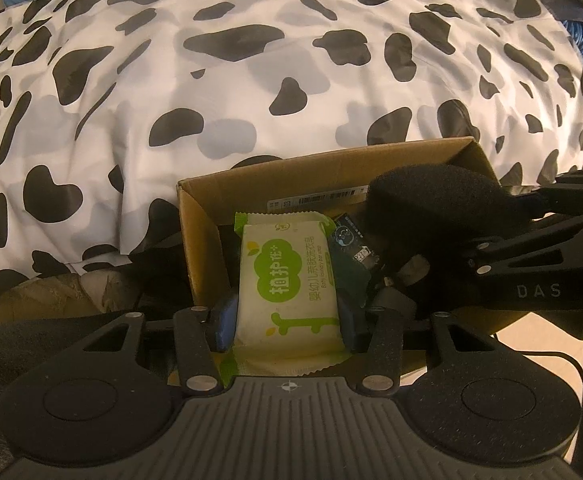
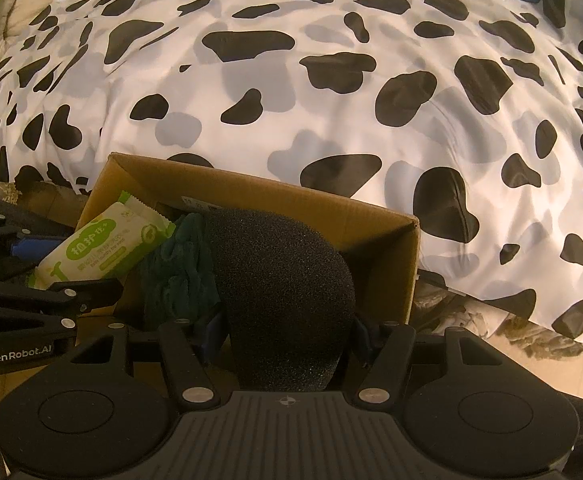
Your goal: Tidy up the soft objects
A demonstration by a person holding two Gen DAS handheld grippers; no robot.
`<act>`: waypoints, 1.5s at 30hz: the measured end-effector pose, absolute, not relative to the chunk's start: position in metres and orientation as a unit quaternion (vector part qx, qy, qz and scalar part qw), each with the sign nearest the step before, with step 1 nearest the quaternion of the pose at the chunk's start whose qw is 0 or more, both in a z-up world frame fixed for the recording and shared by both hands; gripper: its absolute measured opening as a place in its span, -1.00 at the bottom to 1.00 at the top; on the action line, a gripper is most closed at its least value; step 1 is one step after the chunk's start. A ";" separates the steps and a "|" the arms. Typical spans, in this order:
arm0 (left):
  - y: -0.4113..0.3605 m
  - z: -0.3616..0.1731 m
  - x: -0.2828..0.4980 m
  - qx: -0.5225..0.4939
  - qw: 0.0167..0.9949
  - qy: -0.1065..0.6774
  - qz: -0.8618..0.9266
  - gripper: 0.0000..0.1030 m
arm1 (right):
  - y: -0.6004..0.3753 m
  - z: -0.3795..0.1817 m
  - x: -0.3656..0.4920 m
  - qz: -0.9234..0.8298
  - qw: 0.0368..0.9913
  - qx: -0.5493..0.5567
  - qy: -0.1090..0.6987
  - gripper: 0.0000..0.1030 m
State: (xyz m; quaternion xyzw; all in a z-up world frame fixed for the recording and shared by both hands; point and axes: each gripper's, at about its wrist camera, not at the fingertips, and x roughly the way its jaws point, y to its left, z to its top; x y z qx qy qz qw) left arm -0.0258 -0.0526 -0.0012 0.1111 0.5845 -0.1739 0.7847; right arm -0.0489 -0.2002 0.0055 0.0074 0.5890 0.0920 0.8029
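Soap packet (image 1: pixel 289 288), green and cream, is clamped between the left gripper (image 1: pixel 287 320) fingers, long axis pointing away from the camera over the cardboard box (image 1: pixel 199 248). Black foam sponge (image 2: pixel 287 292) is gripped by the right gripper (image 2: pixel 287 336), above the box beside a dark green cloth (image 2: pixel 179 276) inside. Cow-print bedding (image 2: pixel 331 80) lies beyond.

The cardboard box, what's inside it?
Inside the cardboard box a dark green cloth shows. The left tongs hold a soap packet and the right tongs a black sponge above it, hiding the bottom.
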 end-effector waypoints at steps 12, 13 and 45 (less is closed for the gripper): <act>-0.039 -0.011 -0.020 0.094 0.776 0.611 -0.128 0.97 | -0.209 -0.005 -0.049 0.069 0.783 0.018 0.618 1.00; -0.037 -0.012 -0.020 0.093 0.773 0.615 -0.123 1.00 | -0.209 -0.005 -0.050 0.068 0.782 0.016 0.620 1.00; -0.027 -0.013 -0.027 0.092 0.768 0.627 -0.092 1.00 | -0.203 -0.004 -0.061 0.058 0.774 0.004 0.630 1.00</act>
